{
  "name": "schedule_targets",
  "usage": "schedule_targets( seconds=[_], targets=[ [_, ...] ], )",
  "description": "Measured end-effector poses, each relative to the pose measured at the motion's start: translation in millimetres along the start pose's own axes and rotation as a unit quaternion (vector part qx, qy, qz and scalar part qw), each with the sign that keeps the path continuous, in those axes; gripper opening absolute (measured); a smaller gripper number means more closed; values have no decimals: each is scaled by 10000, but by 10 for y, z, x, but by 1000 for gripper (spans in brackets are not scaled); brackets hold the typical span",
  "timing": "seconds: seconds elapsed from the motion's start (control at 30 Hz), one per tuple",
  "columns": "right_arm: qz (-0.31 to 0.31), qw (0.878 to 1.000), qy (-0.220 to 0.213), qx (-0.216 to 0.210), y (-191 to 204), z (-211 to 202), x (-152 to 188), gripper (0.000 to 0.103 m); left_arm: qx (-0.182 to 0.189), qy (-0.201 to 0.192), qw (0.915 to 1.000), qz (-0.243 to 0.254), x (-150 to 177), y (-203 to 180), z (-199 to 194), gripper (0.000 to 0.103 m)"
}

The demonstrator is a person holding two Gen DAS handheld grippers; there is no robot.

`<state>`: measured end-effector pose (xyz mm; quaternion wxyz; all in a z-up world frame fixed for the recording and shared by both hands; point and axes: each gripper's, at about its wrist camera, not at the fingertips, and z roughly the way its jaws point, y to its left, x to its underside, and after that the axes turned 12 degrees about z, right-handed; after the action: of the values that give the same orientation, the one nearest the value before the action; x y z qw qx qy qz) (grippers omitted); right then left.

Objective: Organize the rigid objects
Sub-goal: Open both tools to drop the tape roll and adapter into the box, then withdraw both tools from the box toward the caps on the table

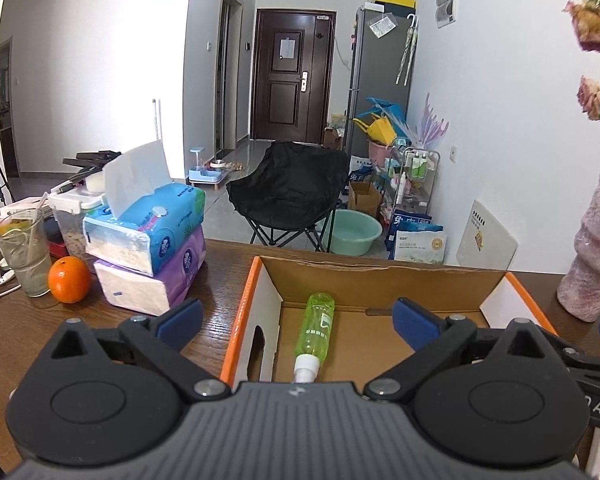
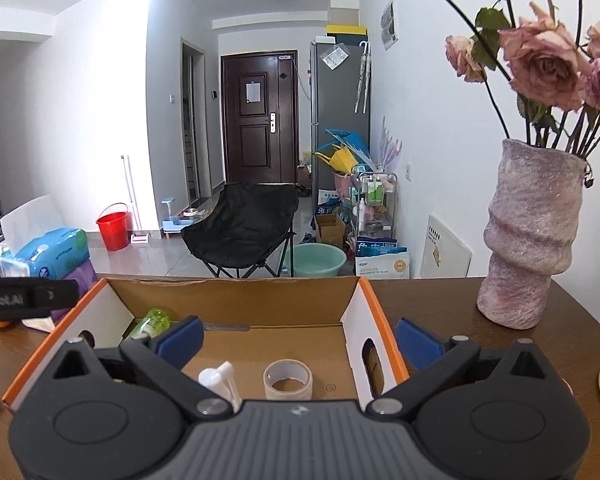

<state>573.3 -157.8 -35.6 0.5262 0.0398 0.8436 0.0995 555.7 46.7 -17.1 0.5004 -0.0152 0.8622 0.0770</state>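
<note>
Bottle (image 1: pixel 319 328), green with a white spray top, lies on the floor of the box (image 1: pixel 384 280) at centre frame in the left view, straight ahead of the left gripper (image 1: pixel 298 318), whose fingers (image 1: pixel 180 316) stand wide apart with nothing between them. The right gripper (image 2: pixel 298 338) is likewise spread and empty; below it, in the lower middle of its view, a tape roll (image 2: pixel 288 380) and a white piece (image 2: pixel 220 378) rest in the same box. Outward, tissue packs (image 1: pixel 156 248), an orange (image 1: pixel 69 280) and a glass (image 1: pixel 22 254) crowd the surface at left, a vase (image 2: pixel 530 236) at right. Risk, I judge: a wide swing toward the next item could clip the vase or the glass.
</note>
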Motion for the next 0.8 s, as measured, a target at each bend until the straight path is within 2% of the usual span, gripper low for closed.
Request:
schedule_targets(
  seconds=[0.4,0.8],
  targets=[
    [-122,9998,-168,-43,2,-529,106,103,74,-150,9999,13,176,63,-530,103],
    [-94,9998,-147,-54,-34,-1024,286,103,63,-4,9999,-90,394,236,-976,103]
  ],
)
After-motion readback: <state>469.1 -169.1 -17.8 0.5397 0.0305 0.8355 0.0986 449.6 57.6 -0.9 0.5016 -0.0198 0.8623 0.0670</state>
